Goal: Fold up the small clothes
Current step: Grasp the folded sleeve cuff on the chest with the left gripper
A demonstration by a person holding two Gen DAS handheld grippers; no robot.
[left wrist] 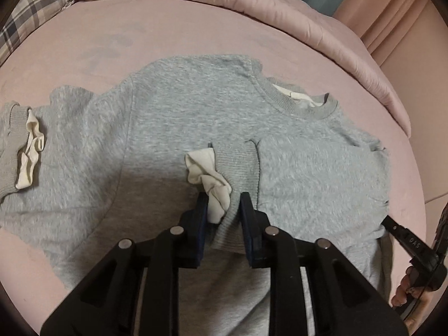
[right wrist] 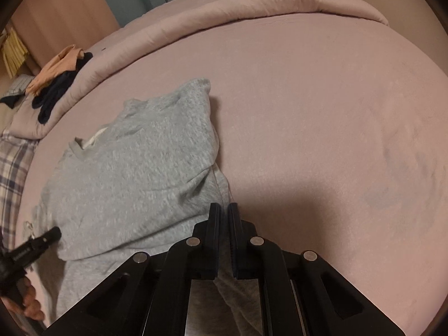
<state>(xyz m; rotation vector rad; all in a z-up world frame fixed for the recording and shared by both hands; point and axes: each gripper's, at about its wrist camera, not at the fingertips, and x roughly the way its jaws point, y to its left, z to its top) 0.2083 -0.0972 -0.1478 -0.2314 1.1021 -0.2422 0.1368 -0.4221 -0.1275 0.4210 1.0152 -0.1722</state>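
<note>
A small grey sweatshirt (left wrist: 179, 117) lies flat on the pink bed sheet (left wrist: 84, 42), its neck (left wrist: 296, 103) towards the far right. One sleeve is folded across the chest. My left gripper (left wrist: 224, 198) is shut on that sleeve's ribbed cuff (left wrist: 238, 168), where white lining (left wrist: 210, 184) sticks out. The other cuff (left wrist: 28, 145) lies at the far left. In the right wrist view my right gripper (right wrist: 224, 207) is shut on the side edge of the sweatshirt (right wrist: 134, 168), with fabric running under its fingers. A hand holds each gripper's handle.
A rolled pink quilt (left wrist: 252, 8) runs along the back of the bed. Dark and peach clothes (right wrist: 56, 81) lie on it. A plaid pillow (left wrist: 30, 22) sits at the far left. Bare sheet (right wrist: 336, 140) stretches to the right of the sweatshirt.
</note>
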